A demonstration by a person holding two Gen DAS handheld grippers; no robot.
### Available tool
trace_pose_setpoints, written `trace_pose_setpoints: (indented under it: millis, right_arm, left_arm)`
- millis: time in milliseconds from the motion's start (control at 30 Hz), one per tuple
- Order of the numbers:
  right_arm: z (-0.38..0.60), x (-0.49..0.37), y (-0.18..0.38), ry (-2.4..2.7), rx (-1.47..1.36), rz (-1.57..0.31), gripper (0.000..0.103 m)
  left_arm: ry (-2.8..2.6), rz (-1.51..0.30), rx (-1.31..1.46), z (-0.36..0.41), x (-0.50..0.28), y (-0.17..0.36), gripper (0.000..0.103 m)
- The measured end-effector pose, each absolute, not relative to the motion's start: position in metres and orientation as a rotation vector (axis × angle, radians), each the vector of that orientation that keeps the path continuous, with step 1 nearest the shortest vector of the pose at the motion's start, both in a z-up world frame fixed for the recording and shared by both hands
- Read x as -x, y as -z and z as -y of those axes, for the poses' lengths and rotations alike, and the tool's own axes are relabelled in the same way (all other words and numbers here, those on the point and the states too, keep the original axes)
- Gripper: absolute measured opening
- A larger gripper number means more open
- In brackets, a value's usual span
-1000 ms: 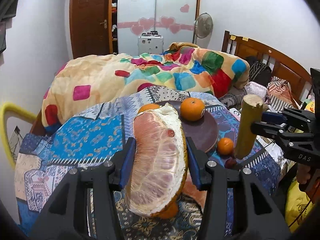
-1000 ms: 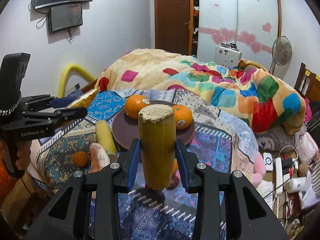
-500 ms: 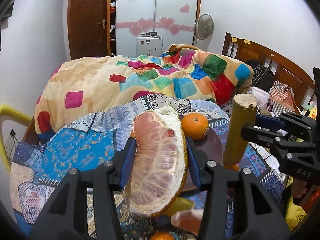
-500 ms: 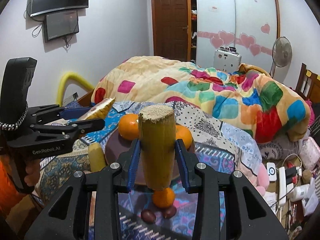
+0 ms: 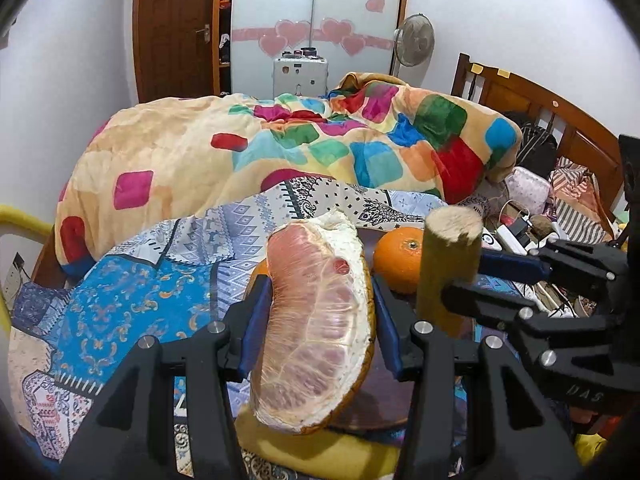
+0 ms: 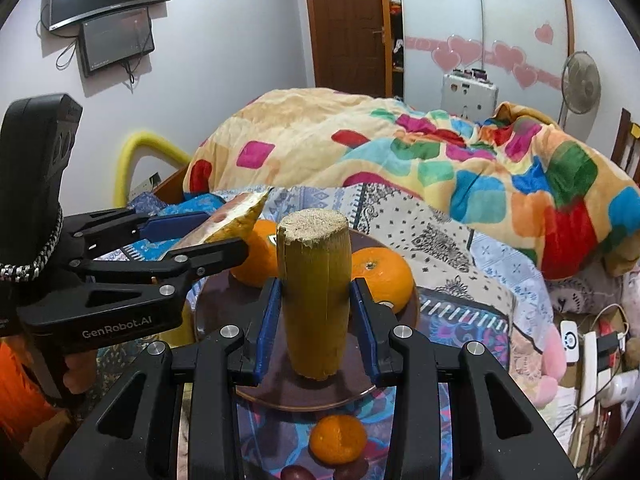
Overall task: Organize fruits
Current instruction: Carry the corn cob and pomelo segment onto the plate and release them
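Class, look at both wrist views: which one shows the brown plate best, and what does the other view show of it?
The right wrist view. There the brown plate shows most of its rim and face, with two oranges on it. In the left wrist view the pomelo wedge and both grippers hide nearly all of it; only dark slivers appear.

Plate (image 6: 248, 390): lay on the patterned cloth (image 6: 476, 312), near its front edge.
Two oranges (image 6: 380, 276): sat on the plate's far side.
Cane piece (image 6: 314, 292): stood upright over the plate, clamped in the right gripper (image 6: 316, 322).
Pomelo wedge (image 5: 316, 320): was clamped in the left gripper (image 5: 316, 328), left of the cane.
Small tangerine (image 6: 338, 438): lay before the plate's front rim.
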State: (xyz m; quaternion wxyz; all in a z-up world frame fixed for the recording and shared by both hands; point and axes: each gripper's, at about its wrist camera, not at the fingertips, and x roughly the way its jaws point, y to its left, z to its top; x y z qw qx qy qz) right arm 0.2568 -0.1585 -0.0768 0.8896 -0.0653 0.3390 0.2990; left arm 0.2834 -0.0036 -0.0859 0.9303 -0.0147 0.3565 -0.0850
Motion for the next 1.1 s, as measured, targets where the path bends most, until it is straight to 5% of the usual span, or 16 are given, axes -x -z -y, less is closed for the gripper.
trace_pose_setpoints:
  millis: [1100]
  right_arm:
    - [0.164,-0.236,0.071,-0.588,0.174,-0.673,0.037]
  left_arm:
    - [0.181,-0.727,0.009,0.004,-0.250,0.069,0.050]
